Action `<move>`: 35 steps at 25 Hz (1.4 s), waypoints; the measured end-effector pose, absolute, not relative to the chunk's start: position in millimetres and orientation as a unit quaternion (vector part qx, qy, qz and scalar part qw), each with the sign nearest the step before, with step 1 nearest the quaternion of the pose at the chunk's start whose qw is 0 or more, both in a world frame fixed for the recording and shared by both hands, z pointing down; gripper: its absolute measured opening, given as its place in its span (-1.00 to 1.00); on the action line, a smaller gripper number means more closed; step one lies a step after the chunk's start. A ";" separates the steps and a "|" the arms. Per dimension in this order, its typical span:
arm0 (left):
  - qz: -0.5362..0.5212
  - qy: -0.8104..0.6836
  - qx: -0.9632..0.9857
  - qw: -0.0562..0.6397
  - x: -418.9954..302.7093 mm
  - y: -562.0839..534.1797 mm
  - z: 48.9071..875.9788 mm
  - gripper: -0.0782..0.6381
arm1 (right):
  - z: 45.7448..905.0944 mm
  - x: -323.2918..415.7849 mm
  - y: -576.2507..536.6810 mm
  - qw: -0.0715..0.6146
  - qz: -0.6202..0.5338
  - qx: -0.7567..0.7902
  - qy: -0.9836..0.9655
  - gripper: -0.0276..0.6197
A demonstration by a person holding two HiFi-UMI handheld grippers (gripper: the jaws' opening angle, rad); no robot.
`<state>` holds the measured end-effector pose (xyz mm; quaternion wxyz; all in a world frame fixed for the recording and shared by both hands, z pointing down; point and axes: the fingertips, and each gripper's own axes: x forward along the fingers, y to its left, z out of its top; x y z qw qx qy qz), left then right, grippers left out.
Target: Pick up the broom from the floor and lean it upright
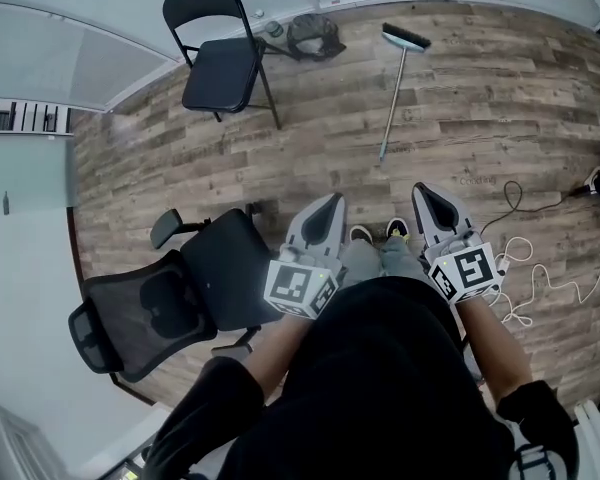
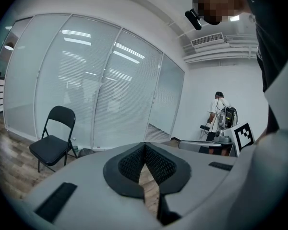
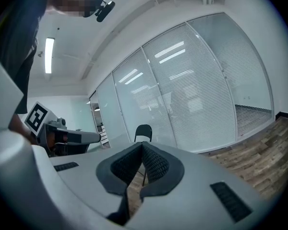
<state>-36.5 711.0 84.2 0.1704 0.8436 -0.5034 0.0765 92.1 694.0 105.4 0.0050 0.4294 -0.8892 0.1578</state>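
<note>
Broom (image 1: 394, 93) flat on floor (image 1: 500, 98), folding chair (image 1: 220, 73) and bag (image 1: 315, 36) nearby

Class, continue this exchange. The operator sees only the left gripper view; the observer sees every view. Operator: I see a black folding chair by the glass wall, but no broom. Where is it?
Observer: The broom lies flat on the floor, right of the folding chair, bristles toward the wall.
Operator: What flanks the path?
Observer: An office chair on the left, white cables on the right.
Operator: Is the right hand-held gripper free?
Observer: Yes, it is shut, with nothing between its jaws.
</note>
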 end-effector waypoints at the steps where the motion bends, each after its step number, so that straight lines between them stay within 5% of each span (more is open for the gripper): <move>1: 0.079 -0.503 0.844 0.171 -37.0 706.8 84.9 -0.74 | 106.2 91.4 689.1 0.005 0.157 0.429 -0.889 -0.87; 24: 0.042 -0.464 0.865 0.186 -129.7 543.5 103.5 -0.74 | 114.6 -1.9 561.5 0.070 0.163 0.430 -0.885 -0.87; 35: 0.033 -0.440 0.873 0.205 -129.5 503.7 110.4 -0.74 | 116.8 16.0 520.3 0.097 0.163 0.472 -0.861 -0.87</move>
